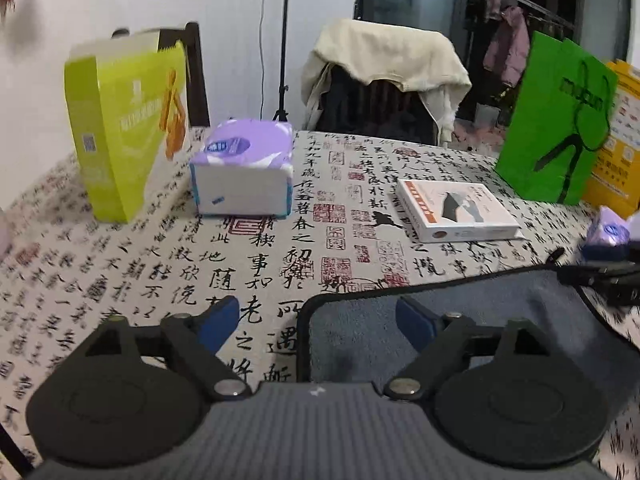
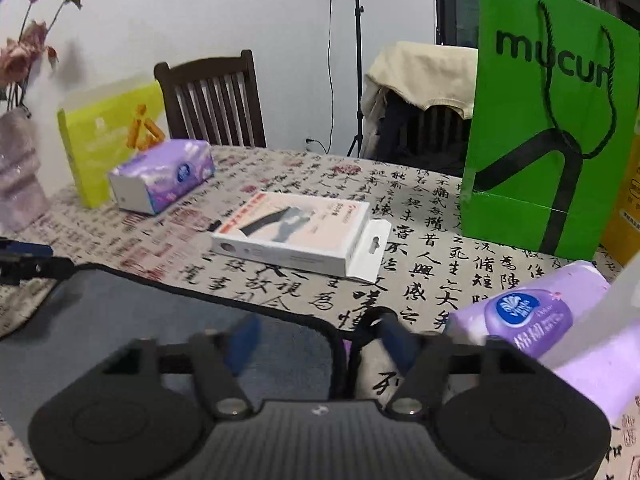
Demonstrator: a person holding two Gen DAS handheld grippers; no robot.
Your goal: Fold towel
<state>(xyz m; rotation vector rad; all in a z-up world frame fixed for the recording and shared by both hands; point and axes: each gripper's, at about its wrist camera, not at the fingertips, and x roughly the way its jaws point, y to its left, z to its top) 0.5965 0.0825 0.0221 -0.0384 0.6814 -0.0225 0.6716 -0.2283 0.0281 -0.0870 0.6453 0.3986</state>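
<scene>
Left wrist view: left gripper [image 1: 318, 322] spread wide, clamped on nothing, straddling the near left corner of the towel [image 1: 472, 320] (grey-blue, black edging), flat on the calligraphy tablecloth [image 1: 160, 264]. Right pad over cloth, left pad over bare tablecloth. Beyond: purple tissue box [image 1: 244, 172], yellow-green carton [image 1: 124, 128], white flat box [image 1: 456, 210], green bag [image 1: 560, 120].

Right wrist view: right gripper [image 2: 318, 342] also apart, empty, astride the towel's right corner [image 2: 328, 328]; towel body down-left of it. Purple tissue pack [image 2: 560, 320] just right of the right finger. Contact with towel: cannot tell.
</scene>
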